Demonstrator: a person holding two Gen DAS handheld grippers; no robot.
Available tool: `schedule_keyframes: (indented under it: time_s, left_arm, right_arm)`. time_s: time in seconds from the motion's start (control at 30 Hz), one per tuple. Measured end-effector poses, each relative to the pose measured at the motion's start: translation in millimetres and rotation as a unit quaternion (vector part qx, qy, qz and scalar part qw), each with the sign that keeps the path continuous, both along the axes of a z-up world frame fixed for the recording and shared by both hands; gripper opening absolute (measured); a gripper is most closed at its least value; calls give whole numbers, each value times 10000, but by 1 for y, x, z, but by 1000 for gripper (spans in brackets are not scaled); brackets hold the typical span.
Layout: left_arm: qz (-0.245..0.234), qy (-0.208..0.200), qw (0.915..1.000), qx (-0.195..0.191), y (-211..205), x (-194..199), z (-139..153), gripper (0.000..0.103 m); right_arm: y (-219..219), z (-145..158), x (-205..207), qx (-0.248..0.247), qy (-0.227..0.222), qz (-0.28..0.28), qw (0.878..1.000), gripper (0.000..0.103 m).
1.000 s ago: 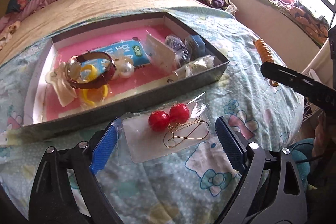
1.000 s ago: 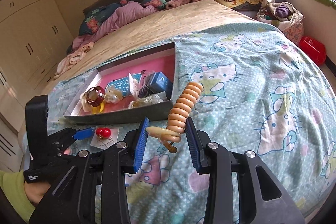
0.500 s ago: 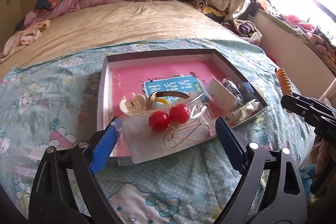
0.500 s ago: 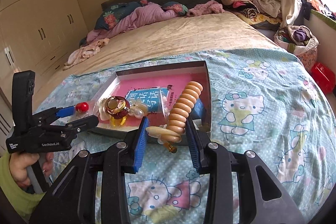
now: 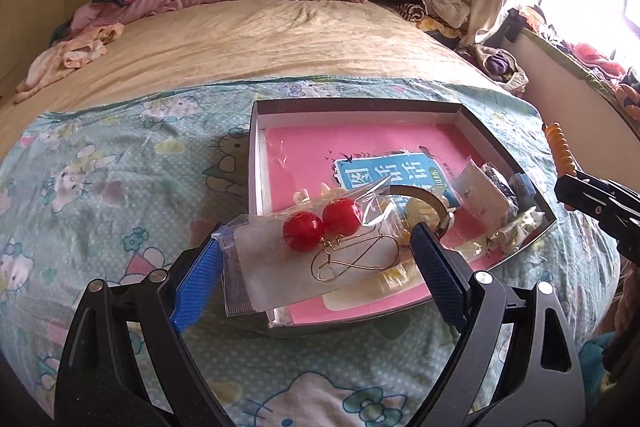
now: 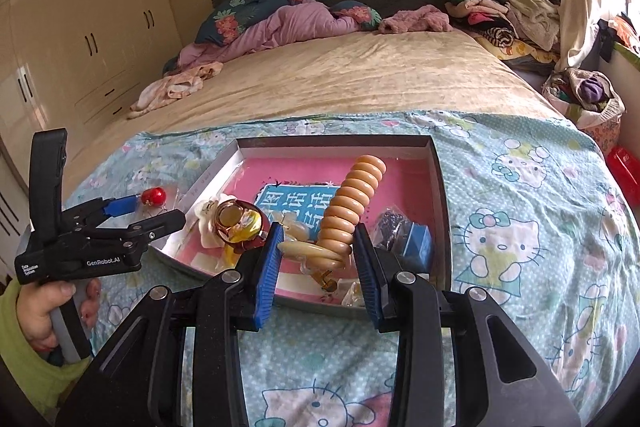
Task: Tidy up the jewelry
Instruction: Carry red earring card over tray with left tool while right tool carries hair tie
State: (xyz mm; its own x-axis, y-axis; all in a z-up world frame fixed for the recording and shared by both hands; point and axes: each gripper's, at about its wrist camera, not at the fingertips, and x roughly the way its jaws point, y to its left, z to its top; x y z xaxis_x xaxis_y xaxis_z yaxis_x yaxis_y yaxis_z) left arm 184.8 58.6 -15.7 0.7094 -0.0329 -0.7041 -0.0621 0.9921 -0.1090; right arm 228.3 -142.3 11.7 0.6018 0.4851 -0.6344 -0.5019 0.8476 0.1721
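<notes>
Bedding with a cartoon print carries the grey tray [image 5: 506,143]. Over its near edge the left gripper [image 5: 316,267] pinches a light, crinkly earring bag [image 5: 280,267] by its sides; the right gripper [image 6: 318,257] clamps a stiff beaded bracelet [image 6: 352,203] at its base.

Tray [image 5: 360,113] far half lies bare; jewelry [image 6: 236,227] crowds its near half.

A clear plastic bag [image 5: 280,267] containing two red ball earrings [image 5: 322,223] on gold wire hooks is hanging over the near-left corner of the open box [image 5: 360,107]. An orange spiral hair tie [image 6: 352,211] is standing tilted above the box's pink floor.
</notes>
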Motion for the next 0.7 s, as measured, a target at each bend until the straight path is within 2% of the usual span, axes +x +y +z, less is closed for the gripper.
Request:
schedule_keyframes:
  time_s: [0.7]
  left_arm:
    - [-13,81,9999,-116,9,9,-19,83]
  right_arm:
    - [49,-30,20,-557,118,428,9975,34]
